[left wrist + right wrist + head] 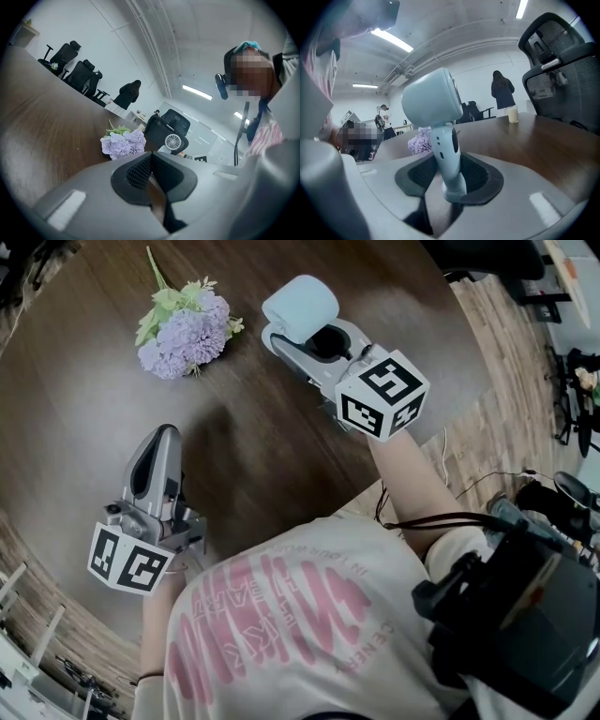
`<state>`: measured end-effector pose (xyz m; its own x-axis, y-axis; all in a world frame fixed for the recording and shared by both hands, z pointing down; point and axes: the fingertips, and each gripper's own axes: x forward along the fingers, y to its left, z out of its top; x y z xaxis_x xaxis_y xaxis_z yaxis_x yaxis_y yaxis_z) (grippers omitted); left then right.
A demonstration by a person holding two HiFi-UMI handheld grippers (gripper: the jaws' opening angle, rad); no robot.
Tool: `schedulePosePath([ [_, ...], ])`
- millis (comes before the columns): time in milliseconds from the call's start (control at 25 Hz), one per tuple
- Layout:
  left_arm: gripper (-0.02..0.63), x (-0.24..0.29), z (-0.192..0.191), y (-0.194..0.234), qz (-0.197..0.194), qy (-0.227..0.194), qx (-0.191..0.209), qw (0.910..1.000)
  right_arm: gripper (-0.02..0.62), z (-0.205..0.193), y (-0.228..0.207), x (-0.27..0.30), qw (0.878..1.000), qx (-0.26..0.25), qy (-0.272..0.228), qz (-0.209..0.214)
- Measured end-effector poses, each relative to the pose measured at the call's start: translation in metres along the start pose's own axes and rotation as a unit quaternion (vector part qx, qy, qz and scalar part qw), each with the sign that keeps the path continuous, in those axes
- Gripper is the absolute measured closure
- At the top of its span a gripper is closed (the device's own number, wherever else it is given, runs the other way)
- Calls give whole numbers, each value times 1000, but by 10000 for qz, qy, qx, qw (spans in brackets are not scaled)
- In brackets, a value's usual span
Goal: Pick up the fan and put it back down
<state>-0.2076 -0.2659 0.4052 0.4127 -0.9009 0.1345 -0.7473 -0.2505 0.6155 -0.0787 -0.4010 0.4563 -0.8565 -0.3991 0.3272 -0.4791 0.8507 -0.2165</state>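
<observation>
The pale blue fan [300, 306] stands with its rounded head up above the dark wooden table [262, 465]. My right gripper [314, 341] reaches round it from the near right. In the right gripper view the fan's stem [446, 154] stands upright between the two dark pads, which sit close on either side without visibly pinching it; the right gripper [449, 176] is open. My left gripper [161, 432] lies low at the near left, shut and empty, its pads meeting in a line [151, 164]. The fan's round white grille [172, 141] shows in the left gripper view.
A bunch of lilac artificial flowers [183, 334] lies on the table left of the fan, ahead of the left gripper [123, 143]. A black office chair [567, 70] stands at the table's far side, with a pale cup [513, 114] on the tabletop. Cables trail over the floor [469, 474].
</observation>
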Motion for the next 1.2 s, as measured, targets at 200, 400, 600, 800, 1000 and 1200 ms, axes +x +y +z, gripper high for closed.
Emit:
schedulePosePath([
  [200, 589, 0, 0, -3, -24, 35, 7, 10000, 439, 3, -2, -3, 9999, 89, -46, -43],
  [400, 589, -1, 0, -4, -17, 8, 43, 10000, 442, 3, -3, -8, 9999, 97, -53, -99],
  [600, 589, -5, 1, -9, -25, -26, 66, 10000, 443, 10, -1, -15, 9998, 95, -136, -108],
  [800, 589, -11, 2, -17, -26, -72, 95, 9999, 443, 17, 1, -25, 9996, 56, -203, -160],
  [1000, 589, -17, 3, -26, -48, -138, 89, 9999, 443, 28, 9, -39, 9993, -1, -361, -110],
  [1200, 589, -21, 7, -37, -119, -199, 191, 9995, 443, 44, 18, -54, 9983, -115, -557, -106],
])
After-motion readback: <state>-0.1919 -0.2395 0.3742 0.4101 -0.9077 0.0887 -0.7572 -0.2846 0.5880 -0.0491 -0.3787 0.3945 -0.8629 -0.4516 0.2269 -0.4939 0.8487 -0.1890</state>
